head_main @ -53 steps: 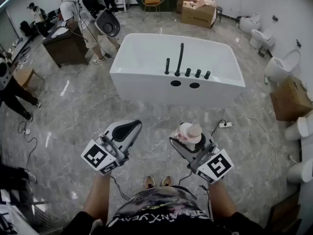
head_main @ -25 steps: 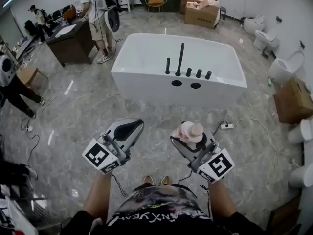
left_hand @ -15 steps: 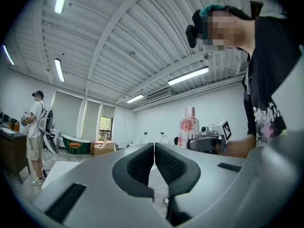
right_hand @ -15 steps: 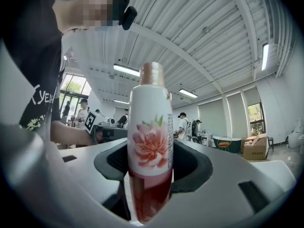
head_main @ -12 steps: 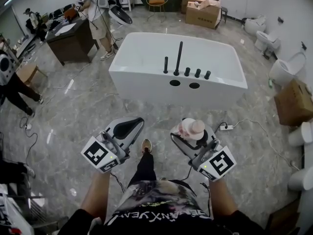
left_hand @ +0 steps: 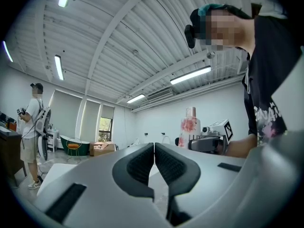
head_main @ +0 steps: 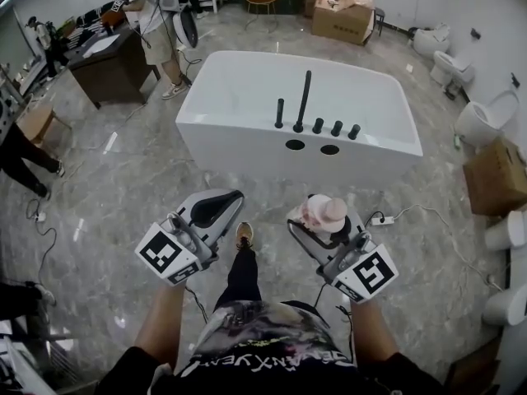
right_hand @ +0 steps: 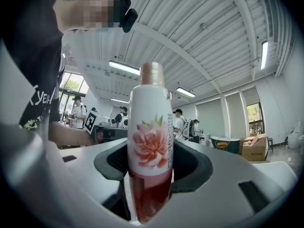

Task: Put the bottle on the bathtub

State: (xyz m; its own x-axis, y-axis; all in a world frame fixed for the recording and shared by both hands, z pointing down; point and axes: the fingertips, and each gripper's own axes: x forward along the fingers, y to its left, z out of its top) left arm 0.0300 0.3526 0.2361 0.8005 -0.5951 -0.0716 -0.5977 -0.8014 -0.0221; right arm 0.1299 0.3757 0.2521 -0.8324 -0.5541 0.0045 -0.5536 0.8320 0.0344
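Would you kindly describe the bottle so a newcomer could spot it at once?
Find the white bathtub on the grey floor, then the two grippers held in front of it. The bottle stands upright in the jaws of the right gripper: white, with a pink flower and a tan cap, whereas the left gripper is empty.

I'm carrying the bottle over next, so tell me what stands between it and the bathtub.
Nothing visible does. The bottle, clamped in the right gripper, faces the bathtub across bare floor. A power strip lies to the right, off the straight line. Black tap fittings occupy part of the near rim.
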